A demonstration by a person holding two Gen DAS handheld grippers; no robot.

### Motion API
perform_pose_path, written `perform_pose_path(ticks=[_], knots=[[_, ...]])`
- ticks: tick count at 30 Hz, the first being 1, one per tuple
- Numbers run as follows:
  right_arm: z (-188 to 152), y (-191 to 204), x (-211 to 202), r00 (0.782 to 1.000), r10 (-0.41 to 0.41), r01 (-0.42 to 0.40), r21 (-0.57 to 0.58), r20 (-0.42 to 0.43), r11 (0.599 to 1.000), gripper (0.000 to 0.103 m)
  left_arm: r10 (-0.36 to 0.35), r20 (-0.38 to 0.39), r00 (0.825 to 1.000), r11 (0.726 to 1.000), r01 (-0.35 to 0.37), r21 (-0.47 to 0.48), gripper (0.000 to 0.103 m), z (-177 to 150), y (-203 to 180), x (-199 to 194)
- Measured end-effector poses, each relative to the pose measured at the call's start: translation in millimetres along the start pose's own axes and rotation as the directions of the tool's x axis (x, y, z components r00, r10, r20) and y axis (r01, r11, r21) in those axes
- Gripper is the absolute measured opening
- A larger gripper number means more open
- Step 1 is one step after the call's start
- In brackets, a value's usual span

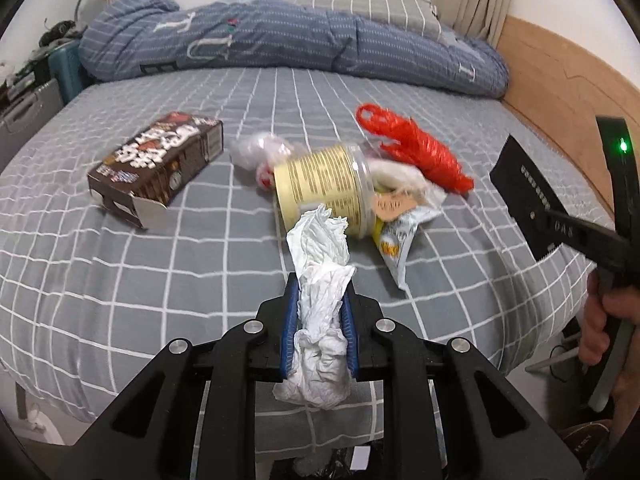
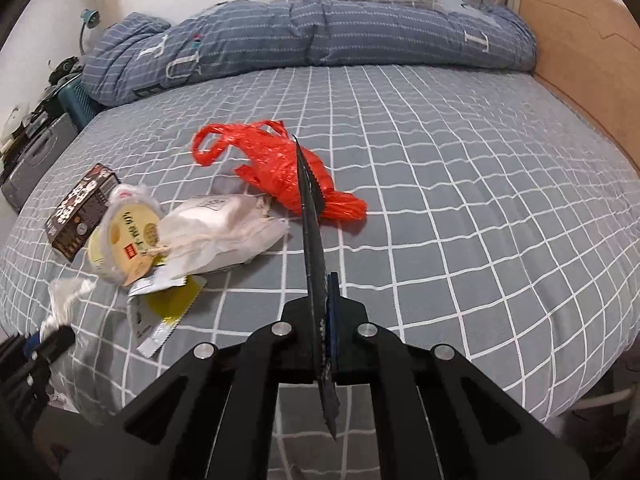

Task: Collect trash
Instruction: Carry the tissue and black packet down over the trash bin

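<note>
Pinching a crumpled white paper tissue (image 1: 320, 312) above the grey checked bed (image 1: 120, 272), the left gripper (image 1: 318, 312) is clamped on something light and soft. The right gripper (image 2: 320, 320) is closed on a thin, stiff black serrated packet (image 2: 312, 240). The red plastic bag (image 2: 280, 168) on the bed looks flimsy and slippery, best taken at its bunched middle.

A bed (image 1: 120, 272) under a grey sheet with a white grid carries the litter. Ahead of the left fingers (image 1: 289, 320) lies a tipped yellow plastic tub (image 1: 320, 184), with a yellow snack wrapper (image 1: 394, 240) touching it on the right. Left of the fingers sits a brown carton (image 1: 156, 164). A red plastic bag (image 2: 280, 168) lies ahead of the right fingers (image 2: 334, 300), a white drawstring pouch (image 2: 224, 236) just to their left. A rumpled blue duvet (image 2: 320, 32) lies farthest ahead of both.
</note>
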State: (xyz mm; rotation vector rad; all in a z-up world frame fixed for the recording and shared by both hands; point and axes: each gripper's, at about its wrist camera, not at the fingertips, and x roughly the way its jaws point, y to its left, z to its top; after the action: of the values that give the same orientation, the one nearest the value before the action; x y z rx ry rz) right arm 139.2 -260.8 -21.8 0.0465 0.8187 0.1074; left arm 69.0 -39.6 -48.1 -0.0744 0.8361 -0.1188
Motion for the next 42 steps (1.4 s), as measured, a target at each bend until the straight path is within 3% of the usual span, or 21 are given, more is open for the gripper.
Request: perform_pose_path(ticks=[8, 42], knots=[[-11.2, 11.9, -26.0, 0.999, 0.01, -0.009, -0.031, 0.034, 0.999, 0.003, 0.013, 0.033, 0.999, 1.0, -0.013, -0.008, 0.019, -0.4, 2.8, -17.4], [-85.9, 61.8, -103.6, 0.995, 0.057, -0.05, -0.098, 0.078, 0.994, 0.003, 0.038, 0.013, 0.999, 0.999, -0.038, -0.015, 0.019, -62.3, -10.4, -66.7]])
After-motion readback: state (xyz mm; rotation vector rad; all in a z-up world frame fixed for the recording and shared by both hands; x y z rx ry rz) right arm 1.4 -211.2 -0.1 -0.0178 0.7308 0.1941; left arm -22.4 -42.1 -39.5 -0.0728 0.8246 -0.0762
